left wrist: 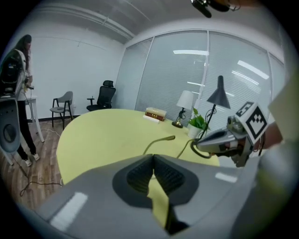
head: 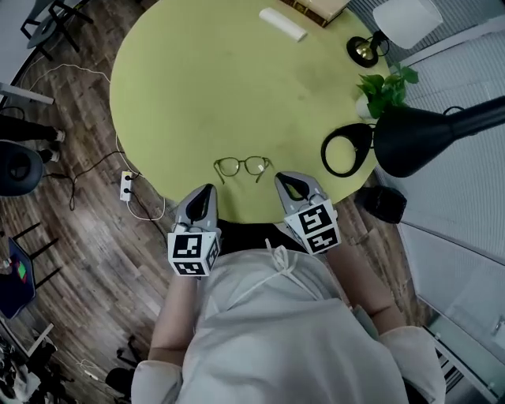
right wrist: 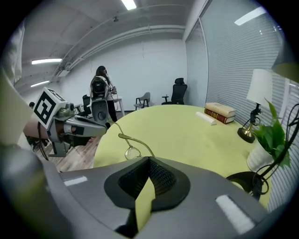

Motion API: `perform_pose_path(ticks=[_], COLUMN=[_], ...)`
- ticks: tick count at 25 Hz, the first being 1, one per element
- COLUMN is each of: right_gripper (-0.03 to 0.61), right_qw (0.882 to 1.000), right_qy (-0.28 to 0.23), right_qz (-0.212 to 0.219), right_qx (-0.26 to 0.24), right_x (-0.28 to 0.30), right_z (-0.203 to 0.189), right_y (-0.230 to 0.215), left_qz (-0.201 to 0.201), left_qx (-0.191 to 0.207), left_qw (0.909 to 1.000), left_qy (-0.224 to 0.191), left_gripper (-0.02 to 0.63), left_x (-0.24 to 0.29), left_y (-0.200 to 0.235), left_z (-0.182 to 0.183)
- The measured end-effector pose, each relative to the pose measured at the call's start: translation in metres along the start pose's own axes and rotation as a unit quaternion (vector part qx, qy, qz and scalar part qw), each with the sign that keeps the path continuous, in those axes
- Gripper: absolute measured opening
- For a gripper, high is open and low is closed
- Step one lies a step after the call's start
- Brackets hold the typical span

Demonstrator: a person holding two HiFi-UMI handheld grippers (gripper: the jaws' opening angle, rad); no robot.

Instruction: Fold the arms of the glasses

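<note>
A pair of thin gold-rimmed glasses [head: 243, 166] lies near the front edge of the round yellow-green table [head: 205, 87], its arms spread open. My left gripper [head: 208, 190] hangs just in front of the glasses' left end, at the table edge. My right gripper [head: 281, 181] is just in front of their right end. Both are shut with nothing between the fingers. In the left gripper view the shut tips [left wrist: 153, 158] point at one glasses arm [left wrist: 160, 141]. In the right gripper view the shut tips [right wrist: 149, 160] sit just short of a lens and arm [right wrist: 131, 145].
A black desk lamp [head: 414, 136] reaches over the table's right side above its ring base [head: 346, 150]. A potted plant [head: 383, 90], a small white-shaded lamp [head: 404, 20], books [head: 319, 8] and a white case [head: 282, 24] stand farther back. A person [left wrist: 17, 88] stands across the room.
</note>
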State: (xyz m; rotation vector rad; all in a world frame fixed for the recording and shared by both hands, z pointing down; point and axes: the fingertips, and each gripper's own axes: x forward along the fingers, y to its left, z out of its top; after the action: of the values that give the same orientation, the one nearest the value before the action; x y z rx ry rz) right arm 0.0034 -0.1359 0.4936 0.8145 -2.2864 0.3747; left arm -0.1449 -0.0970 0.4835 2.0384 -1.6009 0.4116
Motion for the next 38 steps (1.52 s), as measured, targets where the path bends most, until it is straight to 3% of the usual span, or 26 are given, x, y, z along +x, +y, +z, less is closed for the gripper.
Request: perform_pose_path(ticks=[3, 5, 7, 14, 19, 24, 31, 33, 38], right_gripper=[0.005, 0.064, 0.067, 0.129, 0.125, 0.081, 0.059, 0.021, 0.015], right_qw=[0.999, 0.998, 0.997, 0.99, 0.982, 0.967, 0.941, 0.936, 0.927], right_qy=[0.026, 0.04, 0.048, 0.068, 0.061, 0.053, 0.063, 0.065, 0.077], right_qz=[0.01, 0.016, 0.016, 0.047, 0.071, 0.093, 0.128, 0.131, 0.149], right_qx=[-0.02, -0.036, -0.053, -0.11, -0.164, -0.23, -0.308, -0.321, -0.335], right_x=[0.016, 0.024, 0.029, 0.043, 0.045, 0.044, 0.045, 0.046, 0.046], right_z=[-0.009, -0.012, -0.013, -0.017, -0.005, 0.004, 0.007, 0.007, 0.006], right_y=[0.0, -0.002, -0.007, -0.012, -0.006, 0.002, 0.012, 0.012, 0.018], left_qz=[-0.016, -0.021, -0.029, -0.038, -0.039, -0.043, -0.044, -0.048, -0.039], left_qx=[-0.016, -0.037, -0.056, -0.056, -0.033, 0.004, -0.005, -0.007, -0.015], left_qw=[0.9996, 0.9986, 0.9971, 0.9949, 0.9911, 0.985, 0.9844, 0.9841, 0.9849], left_qy=[0.016, 0.03, 0.043, 0.075, 0.123, 0.167, 0.17, 0.171, 0.168], left_gripper=[0.006, 0.006, 0.006, 0.006, 0.006, 0.006, 0.006, 0.006, 0.006], left_x=[0.023, 0.037, 0.048, 0.078, 0.086, 0.091, 0.09, 0.09, 0.089], left_y=[0.009, 0.013, 0.012, 0.005, 0.001, -0.005, -0.004, -0.005, -0.002], left_z=[-0.023, -0.035, -0.043, -0.059, -0.065, -0.076, -0.076, -0.075, -0.077])
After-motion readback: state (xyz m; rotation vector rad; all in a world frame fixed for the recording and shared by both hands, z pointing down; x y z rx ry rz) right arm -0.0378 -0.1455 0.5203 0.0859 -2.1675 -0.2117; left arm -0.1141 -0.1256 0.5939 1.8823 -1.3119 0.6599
